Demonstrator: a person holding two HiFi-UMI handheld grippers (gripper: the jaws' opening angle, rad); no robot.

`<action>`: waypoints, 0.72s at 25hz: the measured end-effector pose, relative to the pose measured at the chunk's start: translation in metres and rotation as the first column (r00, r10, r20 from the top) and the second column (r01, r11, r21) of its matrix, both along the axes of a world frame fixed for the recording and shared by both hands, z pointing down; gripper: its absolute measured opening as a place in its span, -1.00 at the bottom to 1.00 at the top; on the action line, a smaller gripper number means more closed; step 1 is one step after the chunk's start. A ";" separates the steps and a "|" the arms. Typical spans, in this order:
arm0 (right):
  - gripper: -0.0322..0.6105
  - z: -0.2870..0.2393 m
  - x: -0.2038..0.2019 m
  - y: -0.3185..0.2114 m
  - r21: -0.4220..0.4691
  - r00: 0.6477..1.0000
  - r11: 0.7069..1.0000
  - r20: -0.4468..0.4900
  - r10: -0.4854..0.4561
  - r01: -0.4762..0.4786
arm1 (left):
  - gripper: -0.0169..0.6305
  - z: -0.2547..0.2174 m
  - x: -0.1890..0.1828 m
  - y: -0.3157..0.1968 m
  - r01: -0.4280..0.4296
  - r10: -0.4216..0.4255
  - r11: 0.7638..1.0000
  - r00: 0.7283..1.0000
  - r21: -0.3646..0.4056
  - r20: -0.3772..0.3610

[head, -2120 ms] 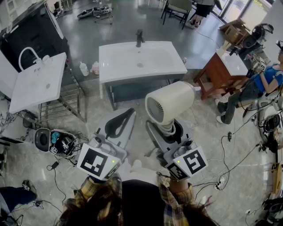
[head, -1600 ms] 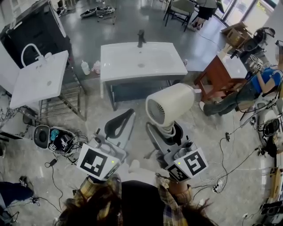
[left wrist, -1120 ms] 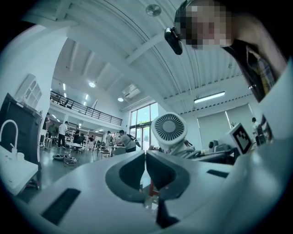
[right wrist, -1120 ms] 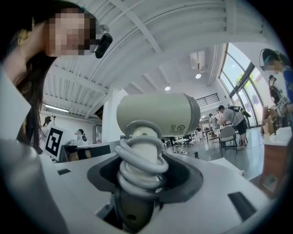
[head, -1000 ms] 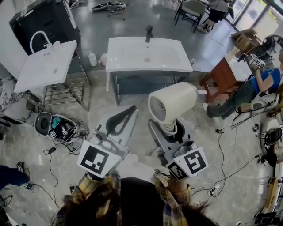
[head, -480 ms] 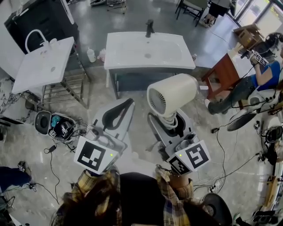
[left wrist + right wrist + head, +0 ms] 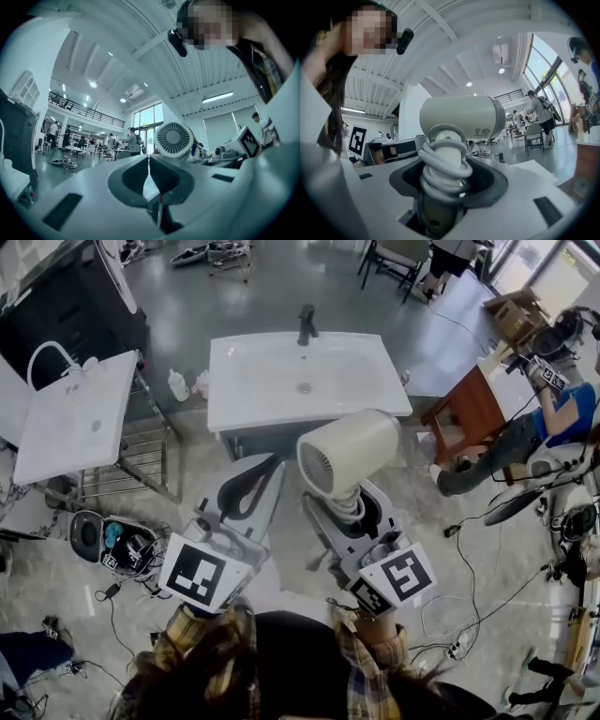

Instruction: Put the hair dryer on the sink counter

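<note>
While the right gripper [image 7: 351,513] is clenching the cord-wrapped handle of the cream hair dryer [image 7: 350,452], carrying it upright in the air just near of the white sink counter [image 7: 246,382], the left gripper [image 7: 268,470] is hanging at its left, jaws pressed together on nothing.

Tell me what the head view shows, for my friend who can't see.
Seen from above, the right gripper holds a cream hair dryer by its cord-wrapped handle, in front of a white sink counter. The left gripper beside it is shut and empty.
</note>
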State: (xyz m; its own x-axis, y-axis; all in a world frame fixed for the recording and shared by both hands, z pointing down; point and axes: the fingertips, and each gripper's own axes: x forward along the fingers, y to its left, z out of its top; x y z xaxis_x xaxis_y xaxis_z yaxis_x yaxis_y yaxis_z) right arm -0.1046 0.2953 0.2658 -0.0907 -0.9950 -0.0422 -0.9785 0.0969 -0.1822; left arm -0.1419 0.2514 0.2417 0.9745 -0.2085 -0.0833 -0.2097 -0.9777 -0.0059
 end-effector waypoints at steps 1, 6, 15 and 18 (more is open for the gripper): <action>-0.13 0.001 0.006 -0.009 -0.003 1.000 1.000 -0.001 0.008 -0.008 | -0.88 0.000 0.006 -0.010 -0.004 0.004 1.000 1.000 0.000 -0.002; -0.13 0.008 0.034 -0.049 -0.037 0.998 0.998 -0.025 0.050 -0.051 | -0.88 0.000 0.023 -0.055 -0.016 0.016 1.000 1.000 -0.004 0.000; -0.13 0.000 0.057 -0.115 -0.009 0.994 0.995 -0.049 0.099 -0.099 | -0.89 -0.008 0.033 -0.127 -0.028 0.029 0.999 0.999 0.026 -0.026; -0.13 0.005 0.060 -0.129 -0.013 0.992 0.993 -0.050 0.120 -0.121 | -0.88 -0.005 0.033 -0.143 -0.036 0.036 0.999 0.999 0.023 -0.029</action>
